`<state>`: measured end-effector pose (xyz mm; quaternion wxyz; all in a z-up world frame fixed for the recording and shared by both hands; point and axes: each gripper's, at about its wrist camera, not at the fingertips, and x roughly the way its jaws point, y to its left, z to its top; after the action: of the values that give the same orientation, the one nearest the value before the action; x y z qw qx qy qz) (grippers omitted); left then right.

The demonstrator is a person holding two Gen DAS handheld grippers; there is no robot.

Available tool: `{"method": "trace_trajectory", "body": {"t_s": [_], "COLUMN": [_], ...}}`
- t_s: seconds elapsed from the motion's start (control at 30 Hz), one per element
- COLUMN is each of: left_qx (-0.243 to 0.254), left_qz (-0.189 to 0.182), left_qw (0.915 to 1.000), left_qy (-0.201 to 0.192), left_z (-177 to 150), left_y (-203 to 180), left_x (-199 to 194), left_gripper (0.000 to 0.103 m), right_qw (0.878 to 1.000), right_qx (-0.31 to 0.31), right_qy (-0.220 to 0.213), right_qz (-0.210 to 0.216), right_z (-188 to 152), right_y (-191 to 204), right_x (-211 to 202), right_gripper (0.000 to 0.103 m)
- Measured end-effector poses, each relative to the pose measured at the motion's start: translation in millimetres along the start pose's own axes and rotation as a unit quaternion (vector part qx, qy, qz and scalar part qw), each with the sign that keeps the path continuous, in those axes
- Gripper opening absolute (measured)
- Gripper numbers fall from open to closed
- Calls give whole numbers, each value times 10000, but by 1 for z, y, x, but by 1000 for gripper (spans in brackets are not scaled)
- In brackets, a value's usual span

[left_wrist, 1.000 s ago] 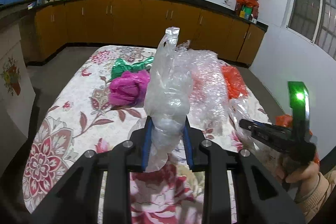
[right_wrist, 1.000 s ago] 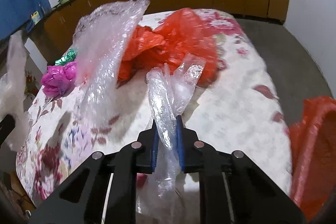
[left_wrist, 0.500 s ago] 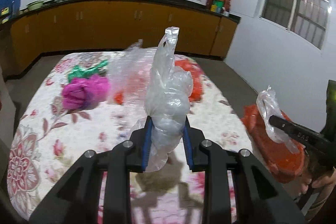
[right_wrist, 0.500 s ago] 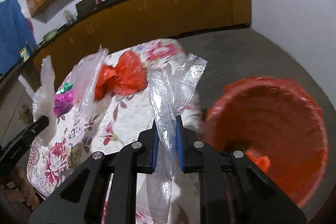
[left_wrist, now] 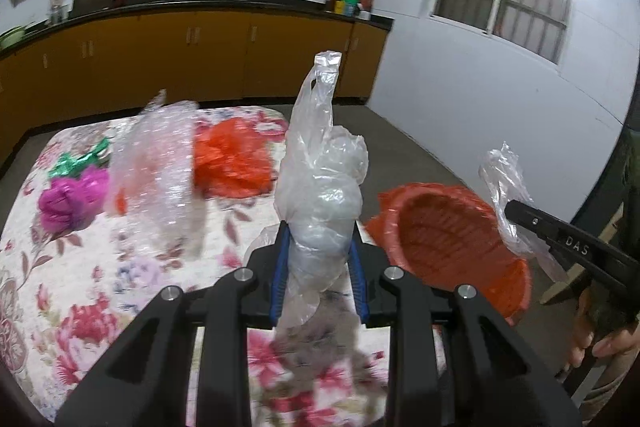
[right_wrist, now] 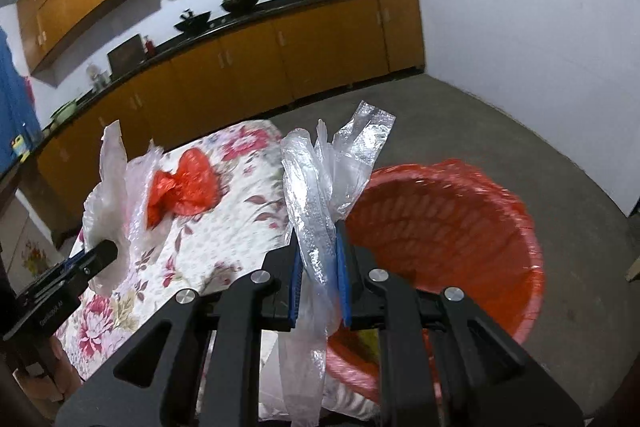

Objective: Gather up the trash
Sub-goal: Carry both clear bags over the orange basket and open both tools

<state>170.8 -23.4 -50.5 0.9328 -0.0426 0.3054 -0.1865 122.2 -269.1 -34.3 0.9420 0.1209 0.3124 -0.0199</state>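
Note:
My left gripper (left_wrist: 318, 259) is shut on a crumpled clear plastic bag (left_wrist: 322, 187) that stands up between its blue pads, above the table's right edge. My right gripper (right_wrist: 320, 267) is shut on a thin clear plastic wrapper (right_wrist: 332, 179) and holds it at the near rim of the red trash basket (right_wrist: 448, 231). The basket (left_wrist: 448, 231) stands on the floor right of the table and is lined with a red bag. In the left wrist view the right gripper (left_wrist: 516, 211) hangs over the basket's right side. The left gripper (right_wrist: 106, 251) shows at the left of the right wrist view.
A floral-cloth table (left_wrist: 120, 267) holds a sheet of bubble wrap (left_wrist: 160, 179), a red plastic bag (left_wrist: 236, 159), a magenta bag (left_wrist: 68, 199) and a green wrapper (left_wrist: 76, 163). Orange cabinets (left_wrist: 200, 55) line the far wall. Grey floor (right_wrist: 500, 139) lies beyond the basket.
Both grippers have swung right, away from the table, still holding their plastic. The red basket is now closer and larger in both views, with the right gripper near its rim.

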Motion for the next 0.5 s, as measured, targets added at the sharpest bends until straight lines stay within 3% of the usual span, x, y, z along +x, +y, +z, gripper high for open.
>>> {"method": "trace_trajectory", "body": {"t_s": [0.5], "left_qx": [401], "left_qz": [-785], "left_qw": [9959], "left_qy": [217], "left_z": [8], "left_y": [-70], "left_x": [36], "left_gripper": [28], "right_qw": [9983], "right_qx": [456], "right_qy": [-195], "right_qz": [-291], "right_z": [2], "right_y": [-45], "right_x": [-13], "right_gripper": [16]}}
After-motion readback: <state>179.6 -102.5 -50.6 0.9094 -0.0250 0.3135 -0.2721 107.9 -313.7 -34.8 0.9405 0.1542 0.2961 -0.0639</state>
